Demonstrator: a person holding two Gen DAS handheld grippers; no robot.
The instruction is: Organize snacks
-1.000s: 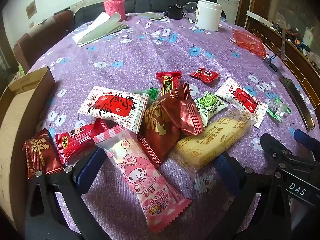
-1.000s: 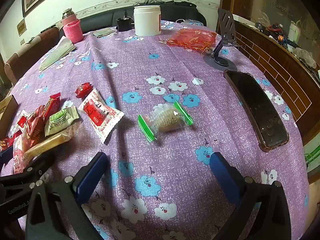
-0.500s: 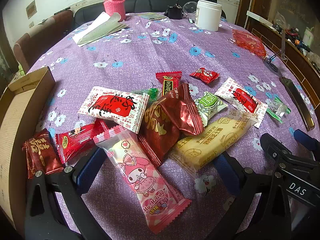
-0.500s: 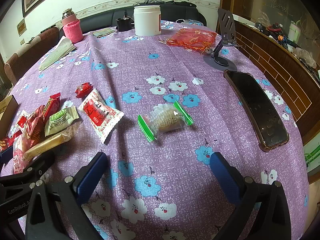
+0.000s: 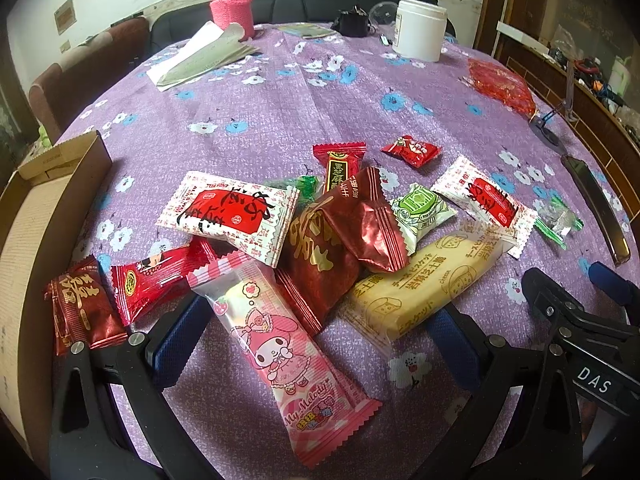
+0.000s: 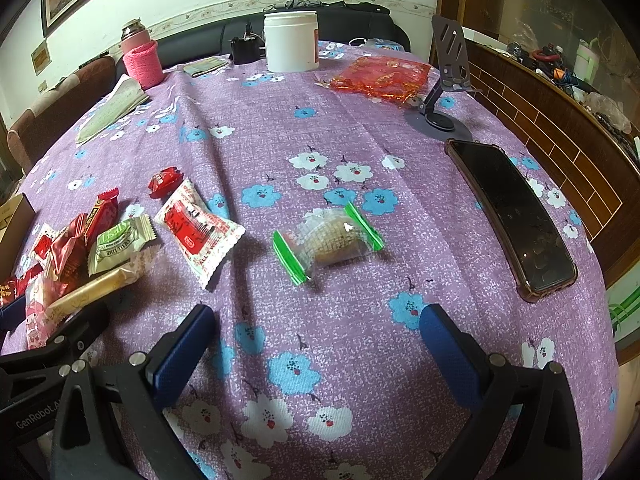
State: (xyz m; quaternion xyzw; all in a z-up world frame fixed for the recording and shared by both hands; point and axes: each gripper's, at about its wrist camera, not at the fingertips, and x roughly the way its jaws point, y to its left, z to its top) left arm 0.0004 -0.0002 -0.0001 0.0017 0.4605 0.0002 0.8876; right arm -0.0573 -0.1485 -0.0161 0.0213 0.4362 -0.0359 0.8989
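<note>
Purple floral cloth [image 6: 320, 128] is seen covering the round table, with wrapped snacks gathered at its left side. The left gripper [image 5: 316, 340] is held low over this pile, jaws spread wide and holding nothing; the pink My Melody packet [image 5: 280, 344] lies between its blue pads [image 5: 180, 332], not touched by them. Just beside the packet are noted a yellow biscuit packet [image 5: 424, 284], dark red foil packets [image 5: 340, 240] stacked on one another, and a white-and-red packet [image 5: 232, 212] resting partly on the pile. A small dark red packet [image 5: 80, 308] lies just beside an open cardboard box [image 5: 36, 216] at the table's left edge. The right gripper [image 6: 316, 344] is likewise seen with jaws wide apart and empty, above bare cloth. A clear packet with green ends [image 6: 328, 238] lies alone ahead of it, apart from the pile. A phone [image 6: 512, 216] lies to the right, and a white jar [image 6: 291, 42] stands at the far edge.
</note>
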